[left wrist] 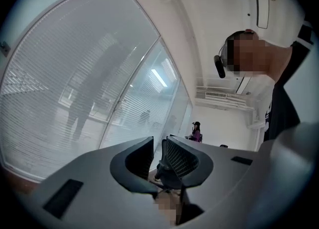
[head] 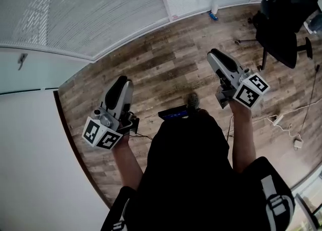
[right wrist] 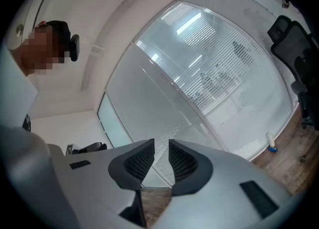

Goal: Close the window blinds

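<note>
Dark shirt (head: 191,174) and bare forearms filled the bottom of the head view. Each hand held 1 gripper out over the wood floor (head: 166,69). On the left gripper (head: 121,85) the jaws stood spread with nothing between them; its own view (left wrist: 159,158) showed only a far-off chair through the gap. On the right gripper (right wrist: 161,160) the jaws were parted by a narrower gap, also empty, and it pointed up at the glass (in the head view it (head: 217,58) hung a little ahead of the other).

Beyond the floor, a black office chair (head: 282,18) stood at the right. The blinds (head: 90,8) ran across the glass wall at the top and were already down to the sill; neither gripper was near them. Whether their slats were tilted shut could not be told.

Such slats were likely thin, light and easily bent, so pinching them would risk a kink. A tilt wand or cord would be the better hold, but none could be made out.
</note>
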Demonstrator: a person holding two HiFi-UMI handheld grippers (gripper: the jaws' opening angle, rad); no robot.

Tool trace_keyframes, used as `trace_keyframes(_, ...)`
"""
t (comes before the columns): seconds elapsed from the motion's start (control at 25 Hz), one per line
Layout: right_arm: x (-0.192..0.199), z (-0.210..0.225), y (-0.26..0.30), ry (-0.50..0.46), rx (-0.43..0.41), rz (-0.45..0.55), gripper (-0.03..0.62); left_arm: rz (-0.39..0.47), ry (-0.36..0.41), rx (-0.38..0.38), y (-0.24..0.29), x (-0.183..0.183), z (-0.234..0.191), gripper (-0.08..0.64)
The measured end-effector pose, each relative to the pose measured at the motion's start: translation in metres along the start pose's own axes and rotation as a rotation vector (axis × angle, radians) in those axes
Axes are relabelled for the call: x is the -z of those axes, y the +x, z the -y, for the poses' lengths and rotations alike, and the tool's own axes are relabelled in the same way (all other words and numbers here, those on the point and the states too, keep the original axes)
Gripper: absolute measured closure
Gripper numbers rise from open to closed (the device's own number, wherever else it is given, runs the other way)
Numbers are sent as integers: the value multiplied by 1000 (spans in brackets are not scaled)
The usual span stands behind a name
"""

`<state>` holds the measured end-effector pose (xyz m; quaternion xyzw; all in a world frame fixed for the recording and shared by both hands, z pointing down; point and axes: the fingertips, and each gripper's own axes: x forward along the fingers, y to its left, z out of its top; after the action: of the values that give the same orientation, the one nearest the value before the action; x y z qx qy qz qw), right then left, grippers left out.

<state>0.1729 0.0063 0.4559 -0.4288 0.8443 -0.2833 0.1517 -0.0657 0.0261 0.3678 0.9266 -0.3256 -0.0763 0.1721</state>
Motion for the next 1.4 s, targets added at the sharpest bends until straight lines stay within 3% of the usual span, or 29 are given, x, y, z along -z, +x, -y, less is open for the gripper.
trace_keyframes(0.16,6,-12,-8,7,2,7,497,1,-12,35,2,2,9,469)
trace_keyframes(0.32,31,-54,-52,-39,20,-17,497,34,-25,89,-35,21,43,469)
trace_keyframes(0.52,59,-106,-109,-87,76,-75,497,77,-130,139,-75,58,72,469)
trace_keyframes(0.72,65,-120,-177,-130,151,-127,497,149,-211,178,-90,91,112,469)
trace_keyframes(0.92,85,-149,-211,-116,164,-126,505,161,-241,167,-133,109,139,469)
trace_keyframes(1.2,73,-166,-207,-142,36,-139,526,213,-195,87,-141,101,154,469)
trace_keyframes(1.4,75,-151,-270,-107,22,-116,540,158,-163,70,-134,127,211,469)
